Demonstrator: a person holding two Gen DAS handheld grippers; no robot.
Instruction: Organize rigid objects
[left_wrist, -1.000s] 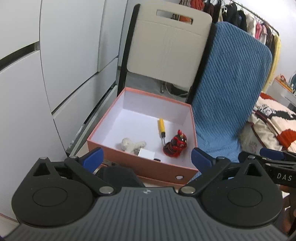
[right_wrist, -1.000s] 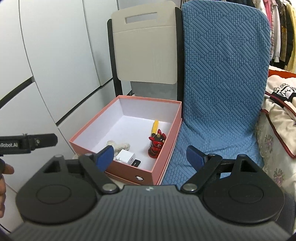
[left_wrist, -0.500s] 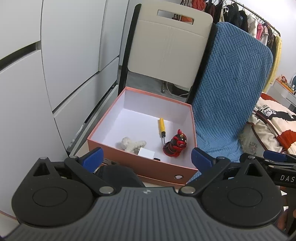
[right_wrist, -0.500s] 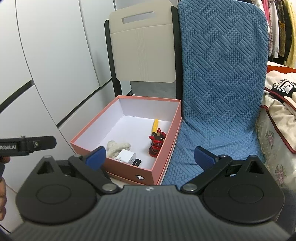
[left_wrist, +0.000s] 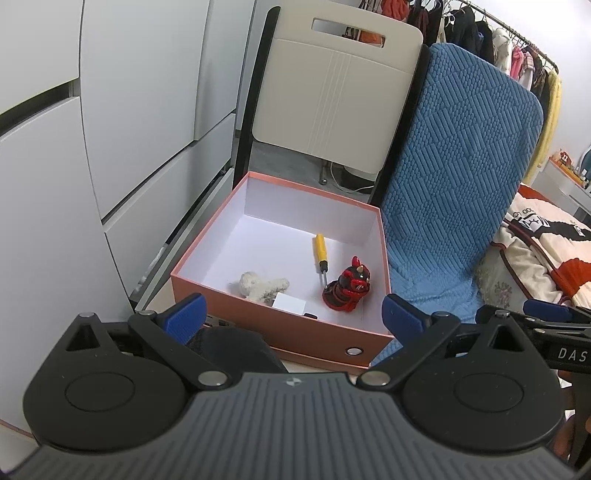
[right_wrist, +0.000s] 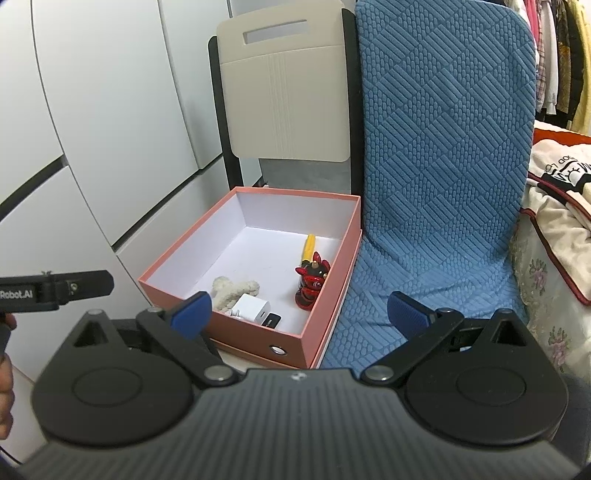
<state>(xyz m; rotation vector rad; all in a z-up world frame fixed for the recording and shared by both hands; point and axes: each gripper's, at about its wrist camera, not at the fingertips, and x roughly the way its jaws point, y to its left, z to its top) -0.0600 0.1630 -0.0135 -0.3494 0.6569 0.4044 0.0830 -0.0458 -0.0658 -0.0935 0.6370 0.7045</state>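
- Bedroom corner, white wardrobe panels (left_wrist: 122, 122) to the left, clothes rail (left_wrist: 491, 33) at top right, patterned bedding (right_wrist: 554, 229) at the right edge.
- Against the panels, a beige folding chair (right_wrist: 284, 96) with black frame; beside it, touching on the right, a blue quilted cushion (right_wrist: 439, 155) propped upright and curving down toward the floor.
- In front of the chair, an open pink box (left_wrist: 258, 312) with white interior, its right wall against the blue cushion.
- Inside the box, toward the near right: a yellow-handled screwdriver (left_wrist: 320, 252) lying flat, tip pointing at a red-and-black figurine (left_wrist: 347, 290) standing just beside it.
- Near the front wall: a cream plush toy (right_wrist: 231, 290) lying down, a white charger block (right_wrist: 252, 307) touching it, and a small black item (right_wrist: 271, 320) just beside the charger, too small to identify.
- Left gripper (left_wrist: 295, 314) held above and short of the box, blue-padded fingers (left_wrist: 184, 317) spread wide, nothing between them.
- Right gripper (right_wrist: 301, 314) likewise poised short of the box, blue fingertips (right_wrist: 408, 314) wide apart and empty.
- Each tool visible at the edge of the other's view, well apart from the box contents.
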